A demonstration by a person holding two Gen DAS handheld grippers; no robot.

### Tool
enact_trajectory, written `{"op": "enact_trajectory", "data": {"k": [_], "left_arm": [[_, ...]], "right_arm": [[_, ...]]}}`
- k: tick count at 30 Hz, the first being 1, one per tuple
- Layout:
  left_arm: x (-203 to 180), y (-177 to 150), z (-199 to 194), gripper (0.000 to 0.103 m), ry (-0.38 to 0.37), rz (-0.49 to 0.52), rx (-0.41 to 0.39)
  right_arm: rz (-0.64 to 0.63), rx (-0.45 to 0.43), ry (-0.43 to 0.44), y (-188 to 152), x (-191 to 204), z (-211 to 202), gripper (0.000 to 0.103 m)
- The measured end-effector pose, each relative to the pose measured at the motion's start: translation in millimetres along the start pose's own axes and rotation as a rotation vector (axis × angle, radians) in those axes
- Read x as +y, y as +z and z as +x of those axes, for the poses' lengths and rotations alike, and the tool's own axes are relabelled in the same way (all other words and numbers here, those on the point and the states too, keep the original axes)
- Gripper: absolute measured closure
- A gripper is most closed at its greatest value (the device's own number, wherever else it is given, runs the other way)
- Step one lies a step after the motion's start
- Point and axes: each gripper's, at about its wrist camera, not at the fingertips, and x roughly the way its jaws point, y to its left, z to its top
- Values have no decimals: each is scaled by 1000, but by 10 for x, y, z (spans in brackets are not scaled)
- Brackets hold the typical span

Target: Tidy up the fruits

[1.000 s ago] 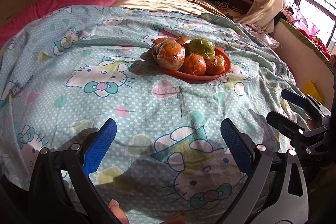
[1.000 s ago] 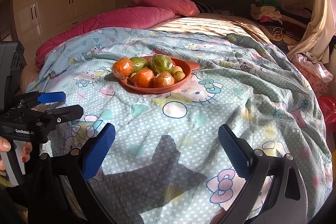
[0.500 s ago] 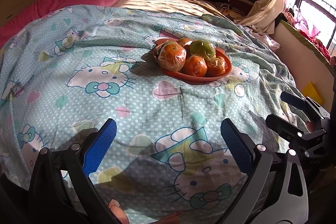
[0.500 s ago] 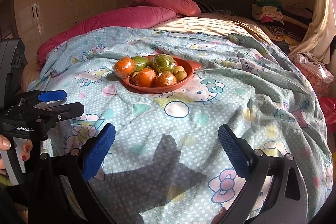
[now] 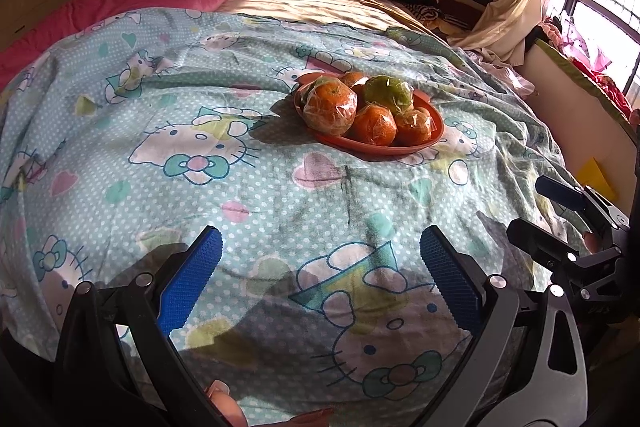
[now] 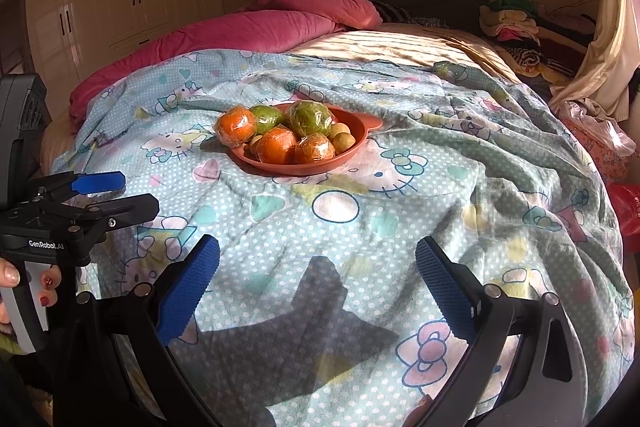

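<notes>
A terracotta-red plate (image 6: 352, 151) holds orange fruits (image 6: 276, 146) and green fruits (image 6: 310, 118) on a pale turquoise, white-dotted quilt (image 6: 400, 227) printed with cartoon cats; pink bedding (image 6: 248, 31) lies beyond; both grippers' pads (image 5: 188, 279) are blue

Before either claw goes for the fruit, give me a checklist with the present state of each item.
1. Left claw open and holding nothing: ok.
2. Right claw open and holding nothing: ok.
3. Fruit all piled in the orange plate, none loose on the quilt: ok.
4. Bare quilt between both claws and the plate, nothing in the path: ok.
5. Claws apart from each other, left claw showing at the left edge of the right view: ok.
6. Plate sitting level on the soft quilt: cannot tell.
</notes>
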Motion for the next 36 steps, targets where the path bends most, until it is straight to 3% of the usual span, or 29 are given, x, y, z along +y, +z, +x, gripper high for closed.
{"op": "enact_trajectory", "data": {"k": [25, 32, 36], "left_arm": [[-35, 26, -4, 10, -16, 11, -15], [198, 145, 52, 10, 60, -54, -33], [540, 345, 190, 10, 178, -93, -20]], "right_arm": [[14, 19, -15, -45, -59, 67, 5], [63, 37, -29, -55, -208, 122, 5], [116, 55, -85, 7, -493, 172, 5]]}}
